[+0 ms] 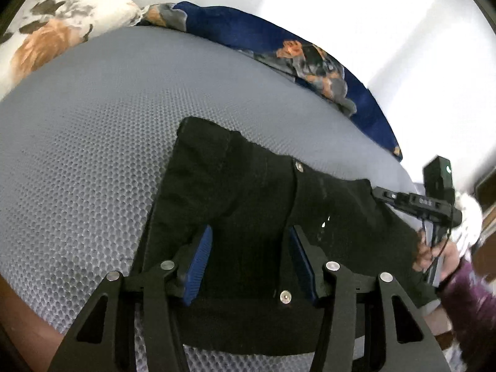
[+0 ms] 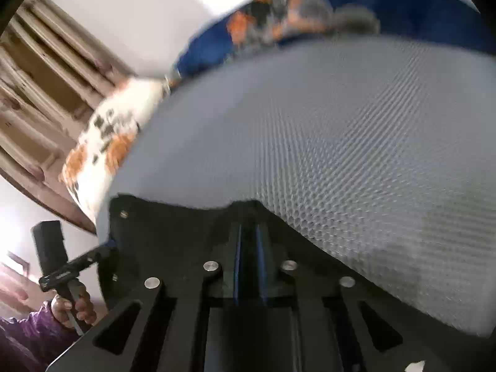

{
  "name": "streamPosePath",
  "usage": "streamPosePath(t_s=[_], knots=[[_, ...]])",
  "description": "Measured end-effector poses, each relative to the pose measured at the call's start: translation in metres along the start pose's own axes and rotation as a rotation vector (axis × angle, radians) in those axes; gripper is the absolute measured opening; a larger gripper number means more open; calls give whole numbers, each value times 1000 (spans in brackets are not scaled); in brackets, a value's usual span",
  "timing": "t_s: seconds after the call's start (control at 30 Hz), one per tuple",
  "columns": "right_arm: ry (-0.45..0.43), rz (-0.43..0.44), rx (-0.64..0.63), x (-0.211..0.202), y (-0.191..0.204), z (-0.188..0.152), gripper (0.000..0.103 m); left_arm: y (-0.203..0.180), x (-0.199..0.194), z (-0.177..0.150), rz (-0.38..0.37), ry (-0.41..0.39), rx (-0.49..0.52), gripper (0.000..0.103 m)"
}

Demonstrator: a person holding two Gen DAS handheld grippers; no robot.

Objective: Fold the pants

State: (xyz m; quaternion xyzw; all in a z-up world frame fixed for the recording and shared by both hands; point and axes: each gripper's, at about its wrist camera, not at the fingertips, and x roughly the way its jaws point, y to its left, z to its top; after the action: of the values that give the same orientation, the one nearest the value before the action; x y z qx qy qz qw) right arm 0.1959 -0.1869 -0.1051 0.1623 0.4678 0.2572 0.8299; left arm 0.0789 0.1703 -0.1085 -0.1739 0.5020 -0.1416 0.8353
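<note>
Black pants [image 1: 248,204] lie flat on the grey mesh bed [image 1: 77,155], waistband toward me; my left tool [image 1: 248,257] spread, pads hovering over the cloth; my right tool [image 2: 248,248] pinched on the pants' edge; best to grip left too, lift both evenly, keep the fold line taut.

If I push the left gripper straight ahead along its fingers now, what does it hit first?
The black pants. The left gripper is open with the fabric lying between and ahead of its fingers, so it would probably plough into the cloth, then the grey mesh mattress. Depth is unclear.
</note>
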Motion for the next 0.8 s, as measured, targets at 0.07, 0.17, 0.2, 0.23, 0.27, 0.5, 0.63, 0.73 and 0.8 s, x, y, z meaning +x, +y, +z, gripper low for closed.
streamPosePath(t_s=[0.07, 0.17, 0.2, 0.23, 0.27, 0.5, 0.63, 0.73, 0.8], knots=[[-61, 16, 17, -33, 4, -10, 16, -4, -5, 5, -3, 3, -10, 52], [-195, 28, 102, -100, -3, -45, 37, -18, -16, 13, -10, -48, 36, 53], [-237, 23, 146, -125, -10, -61, 43, -23, -16, 16, 4, -62, 68, 54], [-287, 11, 208, -156, -21, -86, 44, -24, -13, 18, 14, -66, 89, 56], [-319, -2, 259, -178, -30, -105, 45, -22, -6, 21, 12, -54, 98, 56], [-400, -174, 480, -280, -61, -231, 47, -3, 26, 36, -66, 45, 113, 56], [-472, -164, 554, -307, -67, -268, 47, -10, 13, 41, -76, 45, 117, 56], [-533, -158, 606, -315, -75, -280, 48, -9, -10, 46, -84, -15, 80, 56], [-565, -153, 651, -320, -84, -293, 48, -9, -23, 47, -68, -43, 48, 57]])
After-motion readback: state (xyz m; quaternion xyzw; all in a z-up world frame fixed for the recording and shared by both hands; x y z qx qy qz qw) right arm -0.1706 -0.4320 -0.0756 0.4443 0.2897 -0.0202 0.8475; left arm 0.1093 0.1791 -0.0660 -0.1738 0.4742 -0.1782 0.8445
